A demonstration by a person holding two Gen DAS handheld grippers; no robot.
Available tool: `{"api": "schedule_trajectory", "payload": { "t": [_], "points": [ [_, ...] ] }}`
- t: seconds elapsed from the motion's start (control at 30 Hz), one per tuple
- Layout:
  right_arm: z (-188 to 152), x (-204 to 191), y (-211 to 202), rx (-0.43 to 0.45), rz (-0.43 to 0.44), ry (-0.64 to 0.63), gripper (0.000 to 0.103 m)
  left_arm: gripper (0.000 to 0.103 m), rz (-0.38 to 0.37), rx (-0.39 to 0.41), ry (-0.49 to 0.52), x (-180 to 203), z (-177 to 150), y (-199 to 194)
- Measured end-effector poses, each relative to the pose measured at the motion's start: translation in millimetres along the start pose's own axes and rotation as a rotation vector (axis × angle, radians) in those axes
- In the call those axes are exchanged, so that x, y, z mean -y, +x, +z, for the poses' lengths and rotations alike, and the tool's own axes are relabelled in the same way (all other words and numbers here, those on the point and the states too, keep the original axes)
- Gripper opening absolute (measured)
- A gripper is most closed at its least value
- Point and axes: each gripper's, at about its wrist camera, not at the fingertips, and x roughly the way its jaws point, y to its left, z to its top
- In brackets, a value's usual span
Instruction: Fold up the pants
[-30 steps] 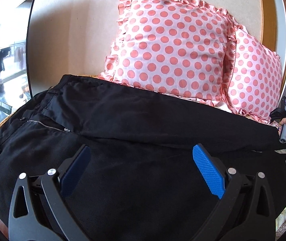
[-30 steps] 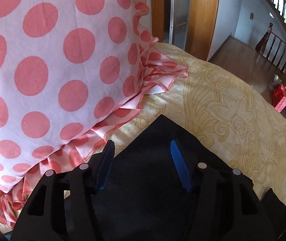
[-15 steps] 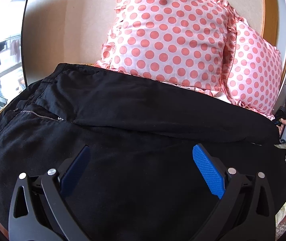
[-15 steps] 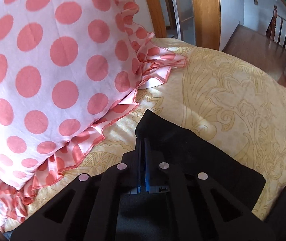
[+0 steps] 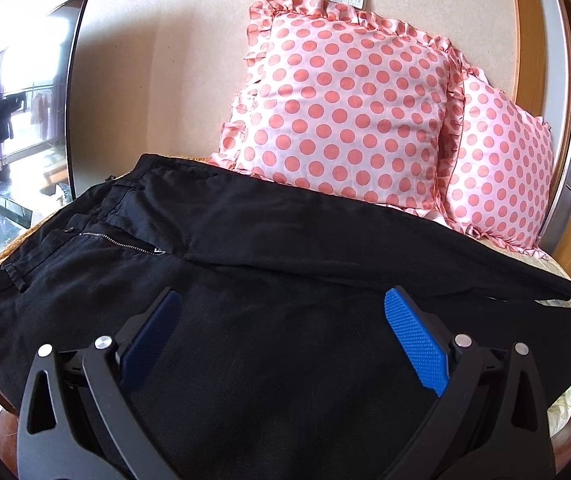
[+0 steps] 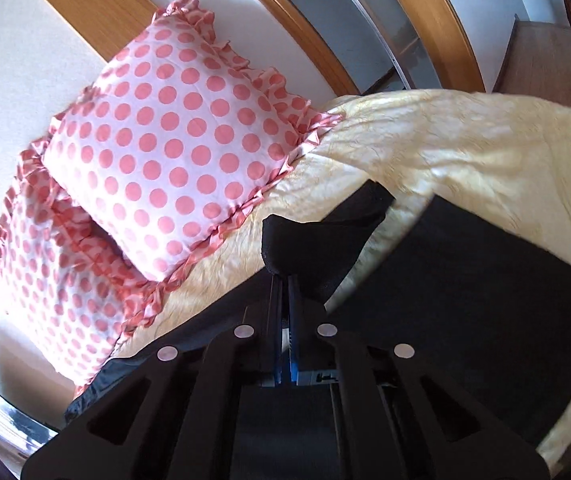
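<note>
1. Across the bed, the black pants (image 5: 245, 280) lie spread flat, waistband and zipper toward the bed's left edge, legs running lengthwise to the right edge, parallel to the pillows.
2. At the right edge, the right gripper (image 6: 283, 280) is pinched tight on the far leg's hem (image 6: 309, 240), which rises off the bedspread (image 6: 465, 140); the coming fold likely carries this hem along the long axis toward the waistband.
3. Near the front edge, the left gripper (image 5: 281, 340) hangs over the near leg, jaws wide, nothing between them.
4. Fabric: matte woven cloth, limp, lightly creased.
5. Beyond: two frilled pink polka-dot pillows (image 5: 345, 100) against the wall; glossy cream bedspread.
</note>
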Motion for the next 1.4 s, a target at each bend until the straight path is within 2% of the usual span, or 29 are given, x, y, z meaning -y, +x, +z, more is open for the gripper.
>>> {"api": "schedule_trajectory", "payload": {
  "t": [0.03,0.13,0.33,0.4,0.47,0.5,0.67,0.73,0.83,0.87,0.9,0.93,1.0,1.1,1.2,1.27,1.4],
  "points": [
    [-12,9,-15,0.005,0.010,0.019,0.003,0.101,-0.001,0.004,0.000,0,0,-3],
    [-37,29,-38,0.015,-0.036,0.039,0.003,0.101,-0.009,0.016,0.001,0,-2,-10],
    [-51,45,-42,-0.064,-0.051,0.081,0.004,0.101,-0.025,0.021,0.000,2,-2,-18],
    [-52,50,-43,-0.085,-0.057,0.114,0.009,0.101,-0.028,0.027,0.000,2,-4,-23],
    [-52,54,-41,-0.105,-0.049,0.147,0.020,0.101,-0.023,0.032,0.005,1,-5,-27],
    [-53,58,-41,-0.112,-0.039,0.169,0.030,0.101,-0.020,0.034,0.007,1,-5,-28],
    [-51,69,-42,-0.102,0.021,0.268,0.035,0.101,0.002,0.054,0.001,-3,-3,-31],
    [-49,70,-38,-0.103,0.020,0.280,0.035,0.101,0.010,0.056,-0.012,-4,-3,-30],
    [-45,63,-27,-0.097,-0.005,0.254,0.032,0.101,-0.009,0.002,0.009,-2,-2,-23],
    [-44,60,-24,-0.090,-0.020,0.229,0.026,0.101,-0.009,-0.007,0.010,-1,-2,-21],
    [-43,58,-20,-0.084,-0.025,0.213,0.008,0.101,-0.012,-0.013,0.006,-2,-3,-20],
    [-41,58,-18,-0.078,-0.009,0.216,0.003,0.101,-0.024,-0.024,-0.002,-4,-3,-19],
    [-35,61,-19,-0.041,0.042,0.238,0.003,0.101,-0.053,-0.049,-0.027,-8,-2,-15],
    [-21,62,-39,0.061,0.109,0.248,0.002,0.101,-0.066,-0.066,-0.076,-20,3,-11],
    [-18,69,-61,0.148,0.102,0.259,0.002,0.101,-0.044,-0.054,-0.096,-33,14,-9],
    [-21,80,-61,0.140,0.054,0.255,0.002,0.101,-0.055,-0.053,-0.100,-41,28,-5],
    [-29,100,-45,0.084,0.023,0.292,0.003,0.101,-0.064,-0.084,-0.081,-53,69,20]
  ]
}}
